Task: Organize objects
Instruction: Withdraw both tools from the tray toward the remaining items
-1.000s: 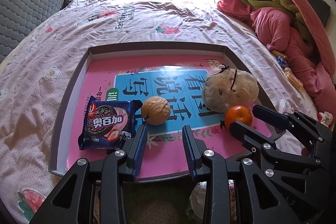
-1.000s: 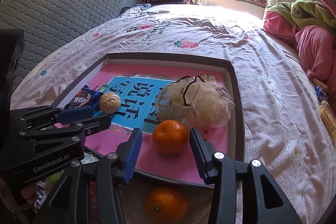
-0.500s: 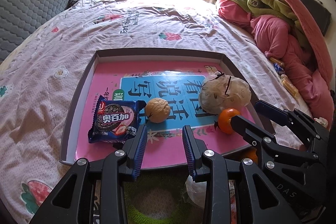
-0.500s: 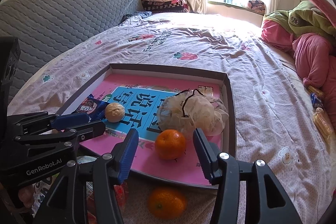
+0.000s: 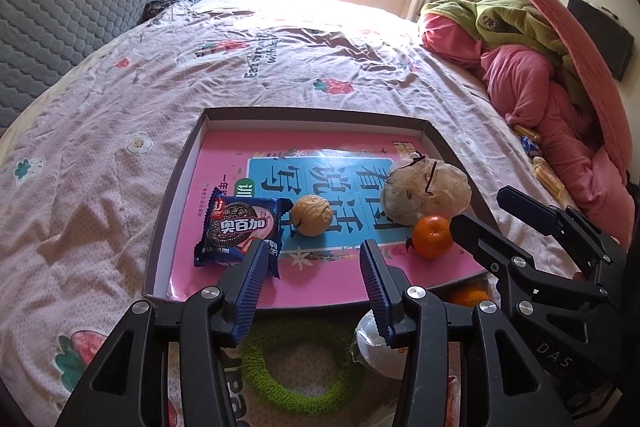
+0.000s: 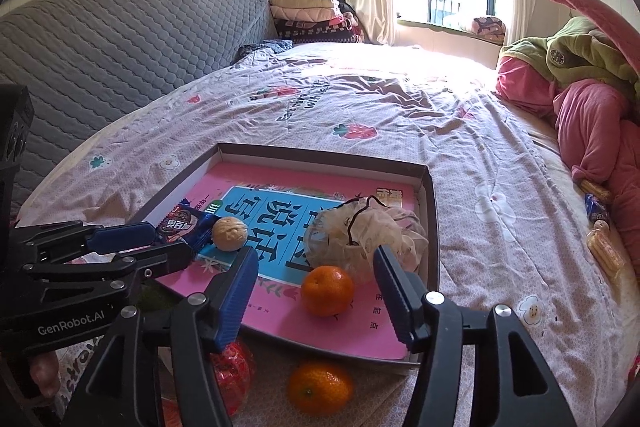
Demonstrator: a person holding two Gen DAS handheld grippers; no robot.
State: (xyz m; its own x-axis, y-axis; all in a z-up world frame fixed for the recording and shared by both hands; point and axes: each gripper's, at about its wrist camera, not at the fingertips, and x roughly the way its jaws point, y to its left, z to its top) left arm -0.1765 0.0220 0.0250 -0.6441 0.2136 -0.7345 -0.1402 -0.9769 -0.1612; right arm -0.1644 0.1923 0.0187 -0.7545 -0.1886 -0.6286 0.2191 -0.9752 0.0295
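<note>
A shallow tray (image 5: pixel 172 195) (image 6: pixel 430 227) with a pink and blue sheet lies on the bed. In it lie a blue cookie packet (image 5: pixel 240 223) (image 6: pixel 182 223), a walnut (image 5: pixel 311 215) (image 6: pixel 229 233), a crumpled mesh bag (image 5: pixel 424 191) (image 6: pixel 360 235) and an orange (image 5: pixel 432 235) (image 6: pixel 327 290). My left gripper (image 5: pixel 312 259) hovers over the tray's near edge, its jaws opening with nothing between them. My right gripper (image 6: pixel 314 277) hangs above the near right of the tray, its jaws opening too; the orange lies free on the tray below them.
Before the tray's near edge lie a second orange (image 6: pixel 320 385), a red netted item (image 6: pixel 234 367), a green fuzzy ring (image 5: pixel 288 367) and a white wrapped item (image 5: pixel 376 343). Pink and green bedding (image 5: pixel 540 67) is piled at right, with snack packets (image 6: pixel 600 227) beside it. A grey headboard (image 6: pixel 100 47) stands left.
Both grippers have risen and drawn back from the tray, and both have spread their jaws wider. The orange stays on the tray, and a second orange shows below the tray edge.
</note>
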